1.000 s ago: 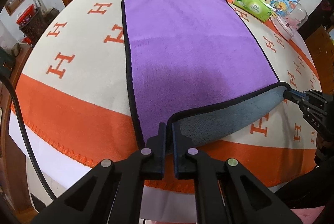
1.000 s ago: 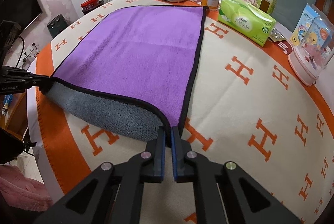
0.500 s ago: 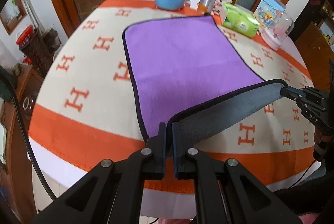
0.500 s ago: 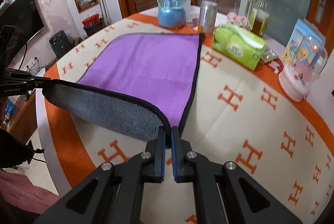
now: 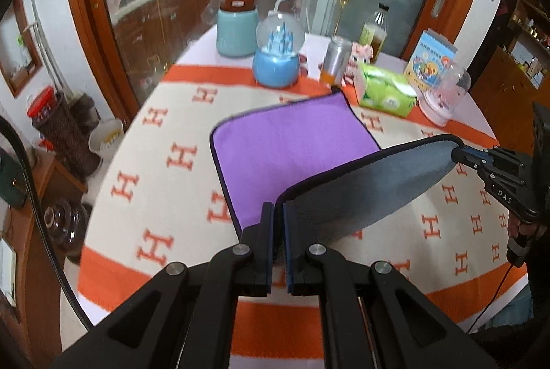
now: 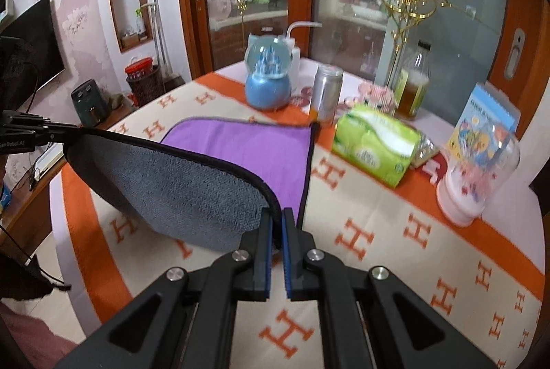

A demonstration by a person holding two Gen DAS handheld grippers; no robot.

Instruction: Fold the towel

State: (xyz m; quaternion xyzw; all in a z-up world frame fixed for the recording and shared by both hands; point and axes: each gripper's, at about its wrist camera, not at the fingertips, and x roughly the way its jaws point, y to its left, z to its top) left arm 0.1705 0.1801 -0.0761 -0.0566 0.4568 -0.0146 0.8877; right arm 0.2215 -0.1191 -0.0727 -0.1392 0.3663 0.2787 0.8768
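Observation:
A towel (image 5: 292, 142), purple on top and grey underneath with a dark hem, lies on the round table. Its near edge is lifted off the table, grey underside (image 5: 364, 190) facing me. My left gripper (image 5: 278, 214) is shut on the towel's near left corner. My right gripper (image 6: 277, 219) is shut on the near right corner. The right gripper also shows in the left wrist view (image 5: 457, 154), and the left gripper shows in the right wrist view (image 6: 67, 130). The far half of the towel (image 6: 247, 145) still lies flat.
The table carries an orange and cream H-pattern cloth (image 5: 154, 169). Behind the towel stand a blue snow globe (image 5: 276, 59), a metal can (image 5: 335, 59), a green tissue pack (image 5: 385, 90), a bottle (image 6: 414, 83) and a pink globe (image 6: 477, 176).
Both grippers have risen and moved toward the far side, lifting the towel's near edge higher. More grey underside shows and less purple remains visible on the table.

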